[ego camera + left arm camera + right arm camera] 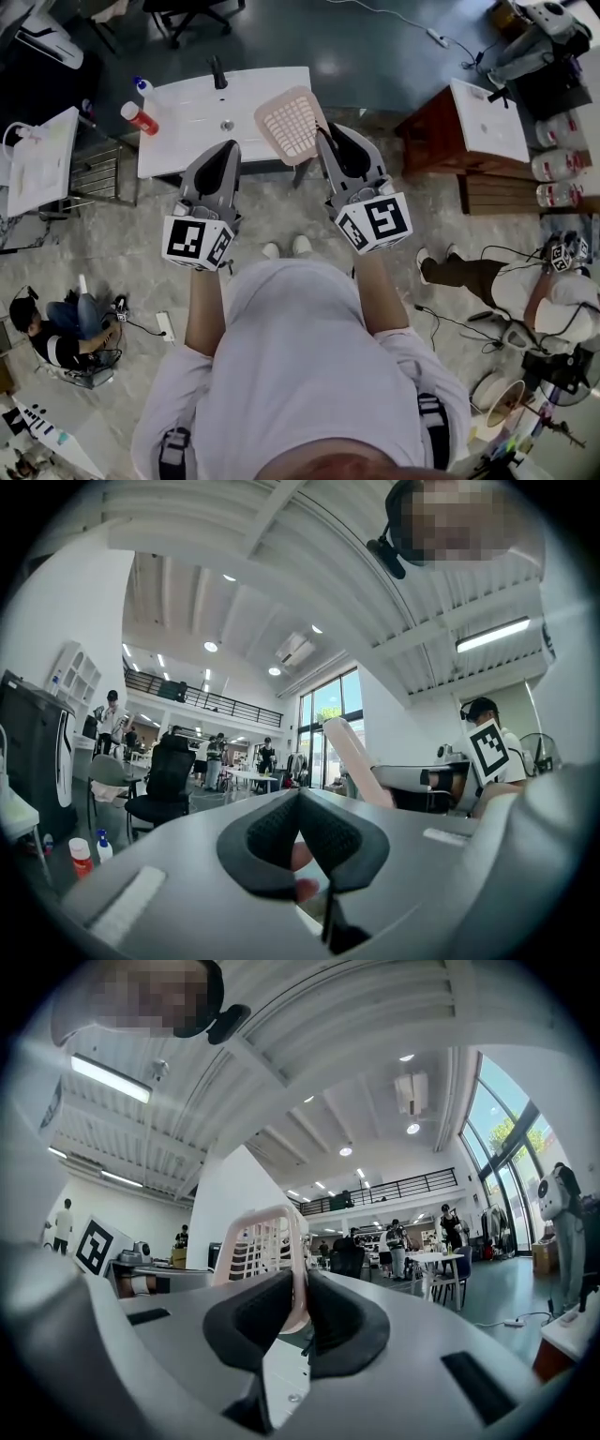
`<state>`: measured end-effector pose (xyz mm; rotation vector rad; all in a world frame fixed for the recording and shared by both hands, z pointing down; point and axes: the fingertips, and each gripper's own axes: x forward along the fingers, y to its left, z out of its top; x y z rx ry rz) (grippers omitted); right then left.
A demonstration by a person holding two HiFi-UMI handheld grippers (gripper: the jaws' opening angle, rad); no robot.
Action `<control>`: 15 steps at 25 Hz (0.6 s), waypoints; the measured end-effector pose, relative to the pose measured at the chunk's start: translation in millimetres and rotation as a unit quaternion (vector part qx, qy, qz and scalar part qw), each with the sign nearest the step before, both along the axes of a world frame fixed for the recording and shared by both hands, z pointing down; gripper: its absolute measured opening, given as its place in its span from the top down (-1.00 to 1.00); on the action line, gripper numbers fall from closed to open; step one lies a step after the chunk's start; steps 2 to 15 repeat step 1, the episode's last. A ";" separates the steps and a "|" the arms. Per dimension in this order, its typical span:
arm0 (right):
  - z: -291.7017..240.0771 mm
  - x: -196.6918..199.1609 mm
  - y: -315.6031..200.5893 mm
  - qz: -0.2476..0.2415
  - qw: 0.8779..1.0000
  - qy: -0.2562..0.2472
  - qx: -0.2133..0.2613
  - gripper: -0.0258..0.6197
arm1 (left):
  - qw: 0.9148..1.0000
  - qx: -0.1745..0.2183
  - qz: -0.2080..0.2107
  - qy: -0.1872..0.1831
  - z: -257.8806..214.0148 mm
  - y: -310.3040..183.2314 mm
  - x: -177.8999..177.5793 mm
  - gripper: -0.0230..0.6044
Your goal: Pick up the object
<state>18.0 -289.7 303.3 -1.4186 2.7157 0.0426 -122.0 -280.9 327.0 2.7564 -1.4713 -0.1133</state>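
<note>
A pale pink slotted basket (pixel 292 125) hangs in the air above the white countertop (pixel 187 141). My right gripper (pixel 323 142) is shut on the basket's edge. In the right gripper view the basket's lattice wall (pixel 255 1241) stands up between the black pads (pixel 342 1321), which pinch its rim at my right gripper (pixel 302 1283). My left gripper (pixel 230 152) is raised beside it on the left, shut with nothing in it; its pads meet in the left gripper view (pixel 300 799). There the pink basket (pixel 361 761) shows edge-on to the right.
On the countertop are a black faucet (pixel 218 72), a red bottle (pixel 139 117) and a blue-capped bottle (pixel 142 86) at its left end. A brown stand with a white top (pixel 487 117) is to the right. People sit on the floor at left (pixel 56 328) and right (pixel 525 286).
</note>
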 end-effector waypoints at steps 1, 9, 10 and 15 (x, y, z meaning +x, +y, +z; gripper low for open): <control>1.8 -4.0 1.4 -0.003 1.000 0.001 -0.003 0.75 | 1.000 -0.004 0.000 0.001 2.1 3.1 -2.7 0.93; 1.8 -4.0 1.4 -0.003 1.000 0.001 -0.003 0.75 | 1.000 -0.004 0.000 0.001 2.1 3.1 -2.7 0.93; 1.8 -4.0 1.4 -0.003 1.000 0.001 -0.003 0.75 | 1.000 -0.004 0.000 0.001 2.1 3.1 -2.7 0.93; 1.8 -4.0 1.4 -0.003 1.000 0.001 -0.003 0.75 | 1.000 -0.004 0.000 0.001 2.1 3.1 -2.7 0.93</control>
